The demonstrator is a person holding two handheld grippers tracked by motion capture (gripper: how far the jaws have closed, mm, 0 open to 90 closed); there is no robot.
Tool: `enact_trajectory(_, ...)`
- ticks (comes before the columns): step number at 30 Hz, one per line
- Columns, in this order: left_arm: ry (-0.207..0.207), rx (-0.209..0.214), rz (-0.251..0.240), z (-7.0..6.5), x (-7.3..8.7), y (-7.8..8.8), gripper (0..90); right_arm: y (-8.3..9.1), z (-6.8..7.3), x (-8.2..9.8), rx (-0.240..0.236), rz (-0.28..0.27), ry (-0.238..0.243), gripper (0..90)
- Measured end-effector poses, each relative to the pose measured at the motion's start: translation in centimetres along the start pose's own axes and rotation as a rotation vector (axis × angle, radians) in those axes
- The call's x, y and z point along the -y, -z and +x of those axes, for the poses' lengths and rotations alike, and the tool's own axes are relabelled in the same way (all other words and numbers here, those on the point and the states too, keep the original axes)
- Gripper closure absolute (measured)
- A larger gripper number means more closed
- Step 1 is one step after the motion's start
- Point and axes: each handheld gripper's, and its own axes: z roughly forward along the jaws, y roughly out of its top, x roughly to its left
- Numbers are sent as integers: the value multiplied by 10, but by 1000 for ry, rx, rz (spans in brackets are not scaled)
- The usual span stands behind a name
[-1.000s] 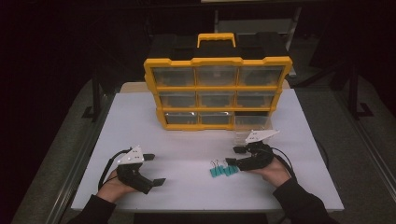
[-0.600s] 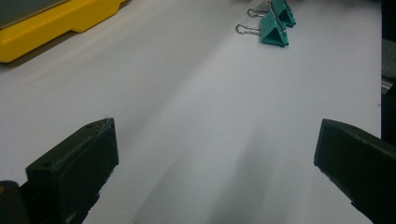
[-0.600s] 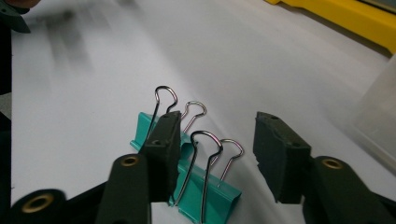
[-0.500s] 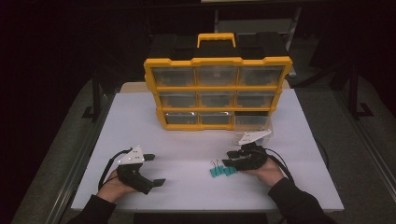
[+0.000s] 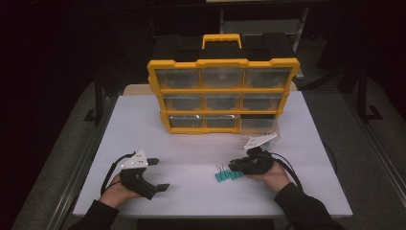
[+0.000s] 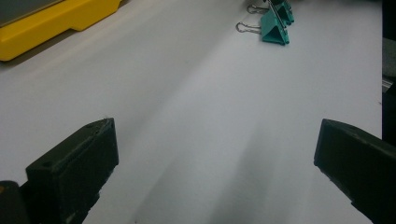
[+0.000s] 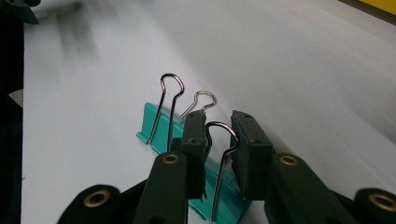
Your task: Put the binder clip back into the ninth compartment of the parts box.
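Binder clips [image 5: 229,175], teal, lay on white surface [image 5: 191,158] beside right tool [image 5: 233,166]. Right gripper view: jaws just closing astride one clip's wire handle [image 7: 219,154], contact unclear. Left tool [image 5: 158,173]: released, jaws wide. High view added yellow organizer [image 5: 222,91].

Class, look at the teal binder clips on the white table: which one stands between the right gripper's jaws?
The binder clip nearest the camera in the right gripper view: its wire handle rises between the right gripper jaws. The other clip lies beyond, outside them.
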Motion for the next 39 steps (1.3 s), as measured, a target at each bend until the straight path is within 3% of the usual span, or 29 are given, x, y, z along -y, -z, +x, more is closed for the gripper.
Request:
enact_trajectory(8, -2, -1, 1, -1, 0, 0, 0, 4, 2, 0, -30, -12, 8, 794)
enact_trajectory(16, -2, 1, 5, 0, 0, 0, 0, 7, 5, -1, -92, -24, 16, 868)
enact_trajectory(39, 7, 11, 1, 3, 2, -1, 0, 31, 9, -3, -47, -81, 40, 874)
